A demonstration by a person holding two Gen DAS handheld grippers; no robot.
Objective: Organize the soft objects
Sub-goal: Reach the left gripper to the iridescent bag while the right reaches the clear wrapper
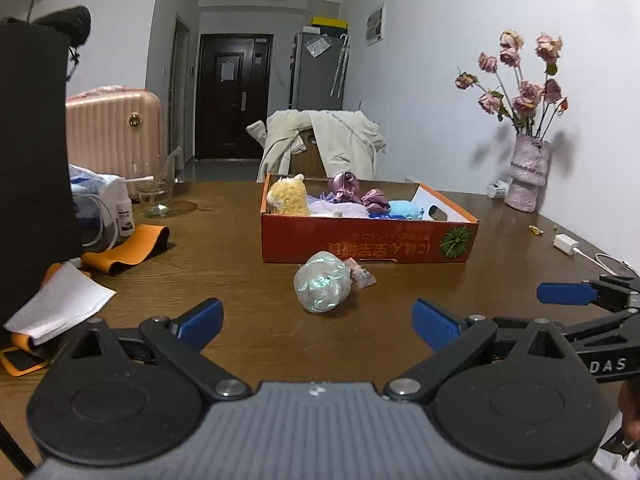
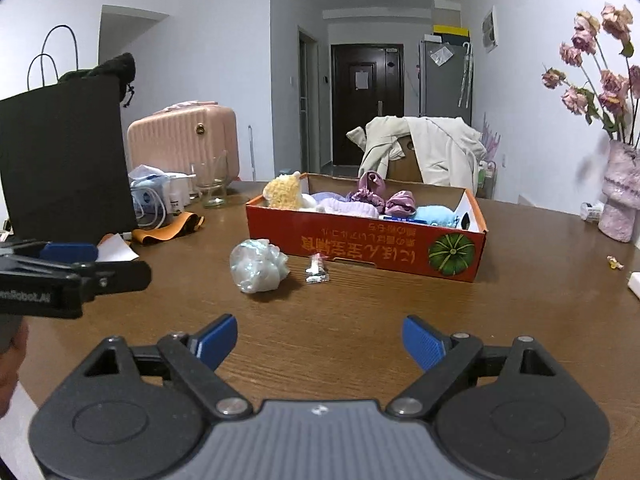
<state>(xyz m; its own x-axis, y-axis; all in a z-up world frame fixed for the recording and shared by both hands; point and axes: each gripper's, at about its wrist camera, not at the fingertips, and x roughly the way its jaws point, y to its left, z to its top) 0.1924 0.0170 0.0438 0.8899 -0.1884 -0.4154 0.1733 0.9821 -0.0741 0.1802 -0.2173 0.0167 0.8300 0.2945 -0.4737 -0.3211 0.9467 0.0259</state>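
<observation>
The orange box on the bench holds a yellow plush, purple cloths and a blue toy. A crumpled bundle lies just near of it, with no clear long axis. Left gripper and right gripper hover with jaws spread, empty.

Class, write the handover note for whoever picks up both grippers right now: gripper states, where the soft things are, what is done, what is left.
Left gripper: jaws open, empty, low over the table, pointing at the clear bag.
Right gripper: jaws open, empty, beside the left one.
Done: the orange box already holds the yellow plush, lilac cloth, purple scrunchies and a light blue item.
Left: the clear bag of soft stuff lies on the table in front of the box, with a small wrapped packet next to it. The bag probably goes in next.
</observation>
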